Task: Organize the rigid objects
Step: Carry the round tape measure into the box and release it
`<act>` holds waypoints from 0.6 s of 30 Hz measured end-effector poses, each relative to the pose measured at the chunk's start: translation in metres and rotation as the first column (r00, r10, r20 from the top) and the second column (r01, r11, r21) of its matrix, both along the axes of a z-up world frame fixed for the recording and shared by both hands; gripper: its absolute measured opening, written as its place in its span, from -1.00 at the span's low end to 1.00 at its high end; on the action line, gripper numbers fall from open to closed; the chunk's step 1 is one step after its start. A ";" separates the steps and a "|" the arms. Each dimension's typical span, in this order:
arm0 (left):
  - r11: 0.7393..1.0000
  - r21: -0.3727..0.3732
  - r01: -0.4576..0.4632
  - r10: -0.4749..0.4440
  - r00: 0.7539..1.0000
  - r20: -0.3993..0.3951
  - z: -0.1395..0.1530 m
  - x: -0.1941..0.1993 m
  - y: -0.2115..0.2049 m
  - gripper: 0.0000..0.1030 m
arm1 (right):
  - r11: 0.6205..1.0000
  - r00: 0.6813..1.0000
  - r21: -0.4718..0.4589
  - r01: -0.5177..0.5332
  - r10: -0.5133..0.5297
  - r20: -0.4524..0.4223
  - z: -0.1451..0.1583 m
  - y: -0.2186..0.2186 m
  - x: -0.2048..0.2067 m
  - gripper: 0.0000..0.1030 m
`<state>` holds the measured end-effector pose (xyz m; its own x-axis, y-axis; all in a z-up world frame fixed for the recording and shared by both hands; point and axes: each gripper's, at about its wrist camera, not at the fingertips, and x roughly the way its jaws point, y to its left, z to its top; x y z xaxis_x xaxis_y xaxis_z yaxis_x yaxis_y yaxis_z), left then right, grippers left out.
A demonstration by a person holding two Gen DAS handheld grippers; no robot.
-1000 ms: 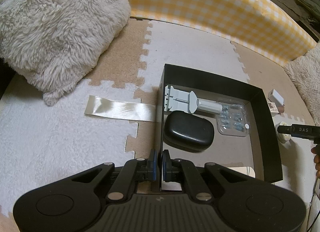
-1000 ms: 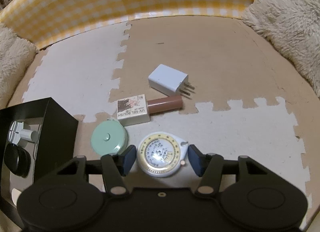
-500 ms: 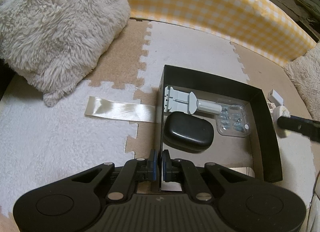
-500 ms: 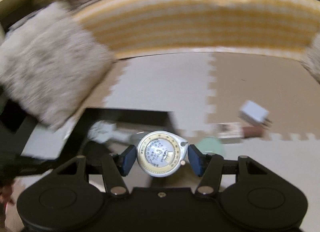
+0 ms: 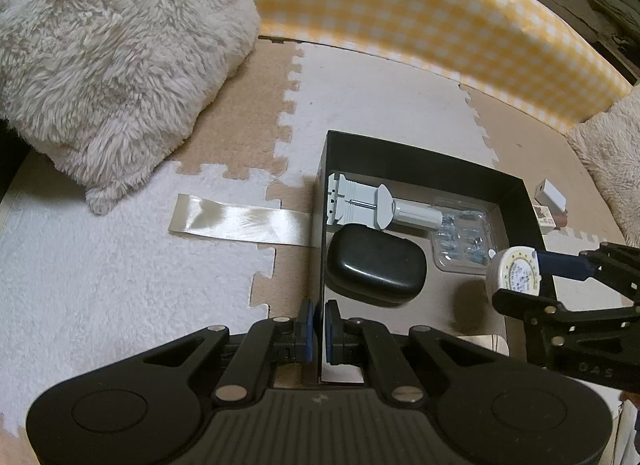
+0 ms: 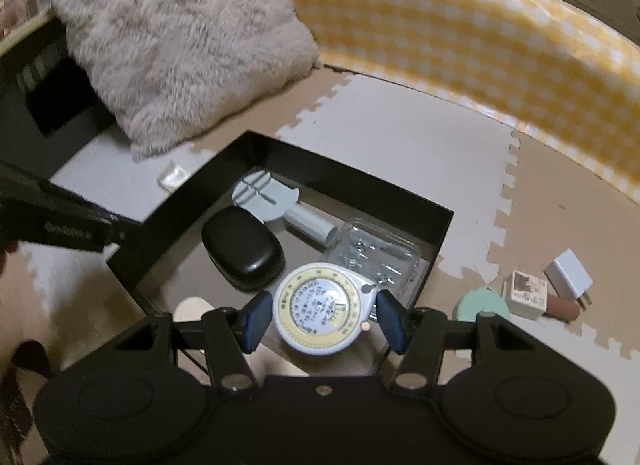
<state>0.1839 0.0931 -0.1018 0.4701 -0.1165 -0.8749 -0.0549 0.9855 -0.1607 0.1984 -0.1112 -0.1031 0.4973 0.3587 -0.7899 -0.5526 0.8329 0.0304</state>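
Blue pads of the right gripper point(image 6: 322, 319) press on both sides of a round white and yellow tape measure point(image 6: 326, 307), which hangs above the free floor of the black box point(image 5: 404, 153), while the left gripper point(image 5: 316, 327) is closed on the box's near wall to steady it. I judge this is the placing step: next it should go down beside the black case point(image 6: 242, 253) and let go. Outside, on the foam puzzle mat point(image 6: 400, 133), wait a mint green disc point(image 6: 482, 303), a white charger point(image 6: 570, 271) and a boxed gel polish point(image 6: 528, 293), with a checked yellow wall point(image 6: 480, 25) behind.
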 end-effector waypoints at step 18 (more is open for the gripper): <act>1.000 0.000 0.000 0.000 1.000 0.000 0.000 0.000 0.000 -0.88 | 1.000 0.999 -0.003 -0.015 0.015 -0.029 0.006 -0.002 -0.007 0.36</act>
